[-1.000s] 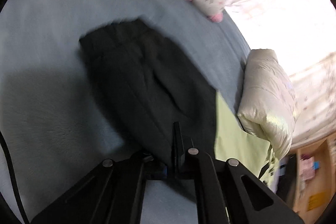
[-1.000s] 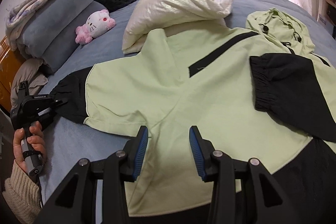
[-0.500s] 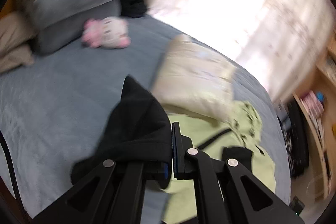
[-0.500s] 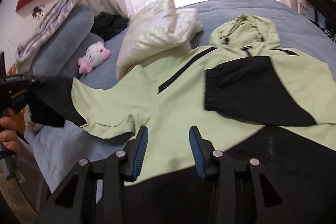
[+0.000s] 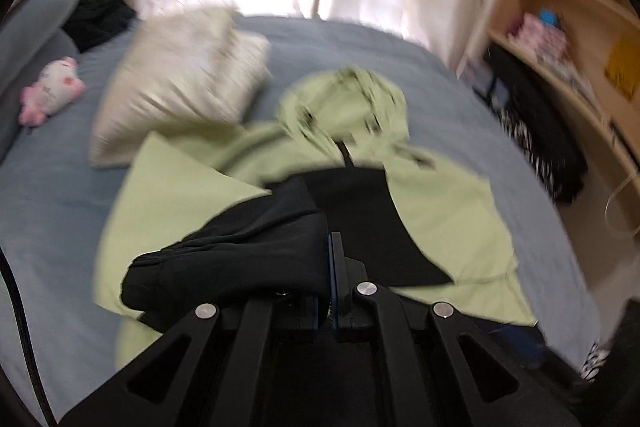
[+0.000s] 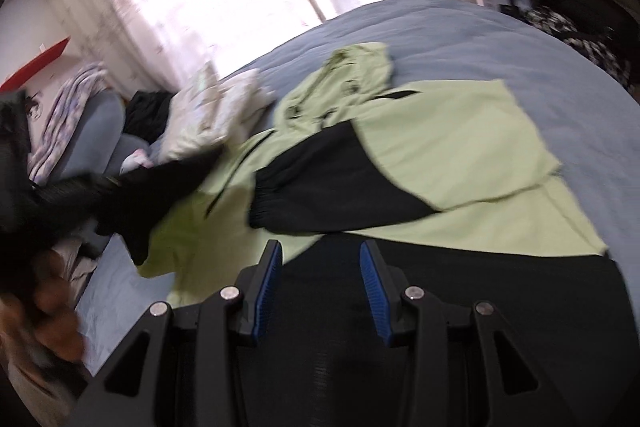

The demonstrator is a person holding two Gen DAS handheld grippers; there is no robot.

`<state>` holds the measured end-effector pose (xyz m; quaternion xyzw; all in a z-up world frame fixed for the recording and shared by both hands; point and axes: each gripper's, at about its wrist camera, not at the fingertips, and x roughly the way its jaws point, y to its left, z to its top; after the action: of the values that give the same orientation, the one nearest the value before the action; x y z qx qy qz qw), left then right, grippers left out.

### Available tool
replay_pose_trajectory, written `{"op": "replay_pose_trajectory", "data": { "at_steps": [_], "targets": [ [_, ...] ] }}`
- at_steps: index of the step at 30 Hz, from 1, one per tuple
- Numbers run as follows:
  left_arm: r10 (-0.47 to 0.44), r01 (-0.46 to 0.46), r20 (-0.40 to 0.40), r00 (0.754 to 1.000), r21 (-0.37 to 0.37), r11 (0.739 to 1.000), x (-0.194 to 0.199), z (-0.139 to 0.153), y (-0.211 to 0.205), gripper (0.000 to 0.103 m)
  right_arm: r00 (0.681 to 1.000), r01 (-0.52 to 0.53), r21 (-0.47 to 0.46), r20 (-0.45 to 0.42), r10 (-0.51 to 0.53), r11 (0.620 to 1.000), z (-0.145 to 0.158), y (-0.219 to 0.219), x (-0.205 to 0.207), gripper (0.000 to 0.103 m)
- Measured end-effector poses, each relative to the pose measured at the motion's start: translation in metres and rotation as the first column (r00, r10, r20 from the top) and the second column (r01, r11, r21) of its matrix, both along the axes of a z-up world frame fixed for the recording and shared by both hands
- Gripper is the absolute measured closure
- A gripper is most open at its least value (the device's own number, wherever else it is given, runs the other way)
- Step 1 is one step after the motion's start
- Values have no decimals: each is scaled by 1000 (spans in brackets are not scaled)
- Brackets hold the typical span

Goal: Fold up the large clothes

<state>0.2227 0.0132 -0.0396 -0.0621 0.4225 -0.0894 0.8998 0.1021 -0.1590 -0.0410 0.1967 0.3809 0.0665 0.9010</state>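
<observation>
A light green and black hooded jacket (image 5: 444,203) lies spread on the blue-grey bed; it also shows in the right wrist view (image 6: 460,147). Its right sleeve (image 6: 336,179) is folded across the chest. My left gripper (image 5: 330,267) is shut on the black cuff of the left sleeve (image 5: 240,259) and holds it lifted over the jacket's body. In the right wrist view that sleeve (image 6: 160,187) stretches in from the left. My right gripper (image 6: 320,279) is open and empty above the jacket's black hem (image 6: 480,291).
A cream pillow (image 5: 180,79) lies beside the hood. A pink and white plush toy (image 5: 50,91) and a dark garment (image 5: 100,15) sit at the bed's far left. Wooden shelves (image 5: 580,39) stand right of the bed. A curtained window is behind.
My left gripper has lifted the black sleeve off the bed and carried it right, over the jacket. My right gripper has moved toward the hem and stayed open.
</observation>
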Motion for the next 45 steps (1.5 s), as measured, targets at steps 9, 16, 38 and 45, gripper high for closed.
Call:
{"op": "replay_pose_trajectory", "data": {
  "at_steps": [9, 16, 38, 45],
  "targets": [
    [-120, 136, -180, 976, 79, 988, 2, -94, -64, 56, 997, 50, 26, -53, -49, 998, -18, -53, -14, 62],
    [-177, 171, -176, 968, -50, 984, -11, -66, -47, 16, 998, 5, 55, -65, -1, 998, -25, -52, -12, 62],
    [12, -57, -208, 978, -216, 975, -87, -68, 94, 15, 931, -365, -117, -65, 360, 924, -16, 50, -1, 51],
    [100, -129, -229, 968, -115, 985, -92, -83, 121, 15, 802, -597, -221, -133, 583, 771, -37, 114, 21, 51]
  ]
}}
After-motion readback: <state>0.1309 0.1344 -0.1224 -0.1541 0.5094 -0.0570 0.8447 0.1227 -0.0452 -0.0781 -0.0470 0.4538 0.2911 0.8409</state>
